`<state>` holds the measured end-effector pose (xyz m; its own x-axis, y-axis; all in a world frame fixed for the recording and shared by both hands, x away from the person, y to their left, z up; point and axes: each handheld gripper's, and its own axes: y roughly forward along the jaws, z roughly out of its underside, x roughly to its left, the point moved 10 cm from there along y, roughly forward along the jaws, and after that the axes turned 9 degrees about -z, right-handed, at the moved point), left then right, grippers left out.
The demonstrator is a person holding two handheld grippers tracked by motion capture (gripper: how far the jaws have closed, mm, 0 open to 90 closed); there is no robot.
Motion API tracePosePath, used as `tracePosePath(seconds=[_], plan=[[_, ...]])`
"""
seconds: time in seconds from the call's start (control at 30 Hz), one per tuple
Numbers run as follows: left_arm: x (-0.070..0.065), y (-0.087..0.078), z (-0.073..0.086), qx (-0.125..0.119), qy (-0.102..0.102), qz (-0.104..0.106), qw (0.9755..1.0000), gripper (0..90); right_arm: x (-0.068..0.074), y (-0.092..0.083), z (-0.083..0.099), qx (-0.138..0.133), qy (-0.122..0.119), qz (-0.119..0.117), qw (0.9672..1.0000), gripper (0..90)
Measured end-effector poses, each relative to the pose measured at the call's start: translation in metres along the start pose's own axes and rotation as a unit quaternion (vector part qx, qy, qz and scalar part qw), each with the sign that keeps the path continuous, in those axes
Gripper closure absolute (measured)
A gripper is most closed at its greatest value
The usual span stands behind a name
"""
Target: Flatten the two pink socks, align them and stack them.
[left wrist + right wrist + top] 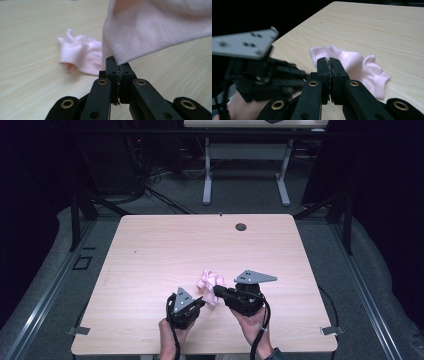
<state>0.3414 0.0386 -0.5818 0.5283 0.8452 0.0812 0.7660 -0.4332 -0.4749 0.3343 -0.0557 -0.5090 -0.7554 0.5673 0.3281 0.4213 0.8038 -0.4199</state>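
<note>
I am pinching the edge of one pink sock (155,27) in my left gripper (117,65), jaws clamped on the cloth and lifting it. My right gripper (329,61) is shut too, seemingly nipping the other sock (359,67), lying crumpled mid-table (150,250). Both look light, limp and stretchy, so gripping the cuff seems surest.

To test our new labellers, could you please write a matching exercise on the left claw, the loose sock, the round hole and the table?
1. left claw
2. loose sock
3. round hole
4. table

A. light wood
B. shut on the lifted sock
C. near the table's far edge
D. lying crumpled on the table

Pairs: 1-B, 2-D, 3-C, 4-A
</note>
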Motion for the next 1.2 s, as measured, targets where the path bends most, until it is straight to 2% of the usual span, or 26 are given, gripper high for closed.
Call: tracePosePath(seconds=[0.07, 0.1, 0.2, 0.3, 0.33, 0.37, 0.4, 0.5, 0.57, 0.6, 0.67, 0.73, 0.83, 0.87, 0.9, 0.97, 1.0, 1.03, 1.1, 1.13, 1.2], plan=[[0.007, -0.011, -0.005, 0.004, 0.042, -0.023, 0.9988, 89.1, -0.001, -0.002, 0.001, -0.009, 0.007, -0.009, 0.9999, 87.6], [0.012, -0.016, -0.008, 0.006, 0.064, -0.040, 0.9972, 89.2, -0.001, -0.002, 0.001, -0.011, 0.011, -0.010, 0.9998, 87.6], [0.015, -0.026, -0.004, 0.031, 0.120, -0.060, 0.9905, 89.1, -0.001, 0.002, 0.008, -0.009, 0.014, -0.016, 0.9997, 87.6], [0.003, -0.023, 0.014, 0.071, 0.159, -0.052, 0.9835, 89.0, -0.006, 0.007, 0.022, 0.005, 0.020, -0.011, 0.9997, 87.6], [-0.002, -0.021, 0.019, 0.077, 0.165, -0.047, 0.9821, 88.9, -0.011, 0.007, 0.030, 0.016, 0.020, -0.003, 0.9997, 87.5], [-0.002, -0.021, 0.019, 0.077, 0.165, -0.047, 0.9821, 88.8, -0.013, 0.008, 0.035, 0.020, 0.024, -0.002, 0.9995, 87.5], [-0.015, -0.014, 0.031, 0.098, 0.172, -0.028, 0.9799, 88.6, -0.018, 0.008, 0.044, 0.032, 0.033, 0.002, 0.9989, 87.5], [-0.032, -0.005, 0.045, 0.120, 0.160, 0.012, 0.9797, 84.9, -0.030, 0.005, 0.066, 0.055, 0.045, 0.016, 0.9973, 87.4], [-0.036, -0.002, 0.050, 0.127, 0.136, 0.035, 0.9818, 71.7, -0.039, 0.000, 0.082, 0.070, 0.054, 0.028, 0.9957, 87.3], [-0.036, -0.003, 0.050, 0.126, 0.123, 0.039, 0.9836, 65.8, -0.043, -0.002, 0.089, 0.075, 0.063, 0.031, 0.9947, 87.1], [-0.031, -0.008, 0.049, 0.125, 0.098, 0.058, 0.9857, 52.8, -0.050, -0.007, 0.101, 0.081, 0.077, 0.035, 0.9931, 86.4], [-0.020, -0.015, 0.046, 0.119, 0.072, 0.058, 0.9886, 46.1, -0.055, -0.012, 0.110, 0.085, 0.086, 0.042, 0.9918, 83.7], [0.000, -0.022, 0.045, 0.120, 0.042, 0.053, 0.9905, 41.8, -0.060, -0.020, 0.112, 0.077, 0.086, 0.048, 0.9922, 70.4], [0.004, -0.022, 0.046, 0.128, 0.033, 0.058, 0.9896, 41.8, -0.061, -0.022, 0.110, 0.074, 0.086, 0.049, 0.9924, 64.2], [0.007, -0.022, 0.048, 0.134, 0.030, 0.055, 0.9890, 41.4, -0.062, -0.024, 0.108, 0.073, 0.080, 0.051, 0.9929, 62.0], [0.006, -0.018, 0.052, 0.146, 0.028, 0.060, 0.9870, 42.9, -0.061, -0.023, 0.106, 0.084, 0.069, 0.050, 0.9928, 54.2], [0.005, -0.016, 0.055, 0.153, 0.033, 0.055, 0.9861, 44.6, -0.061, -0.020, 0.104, 0.087, 0.061, 0.051, 0.9931, 53.2], [0.002, -0.014, 0.058, 0.159, 0.035, 0.060, 0.9848, 46.1, -0.062, -0.018, 0.105, 0.104, 0.048, 0.060, 0.9916, 53.0], [0.000, -0.008, 0.063, 0.172, 0.046, 0.052, 0.9826, 50.4, -0.066, -0.011, 0.105, 0.125, 0.031, 0.079, 0.9886, 53.3], [-0.003, -0.006, 0.066, 0.178, 0.048, 0.055, 0.9813, 53.8, -0.069, -0.009, 0.106, 0.135, 0.026, 0.086, 0.9868, 54.3], [-0.005, -0.002, 0.069, 0.186, 0.060, 0.050, 0.9794, 56.8, -0.077, -0.003, 0.109, 0.151, 0.029, 0.092, 0.9838, 56.4]])
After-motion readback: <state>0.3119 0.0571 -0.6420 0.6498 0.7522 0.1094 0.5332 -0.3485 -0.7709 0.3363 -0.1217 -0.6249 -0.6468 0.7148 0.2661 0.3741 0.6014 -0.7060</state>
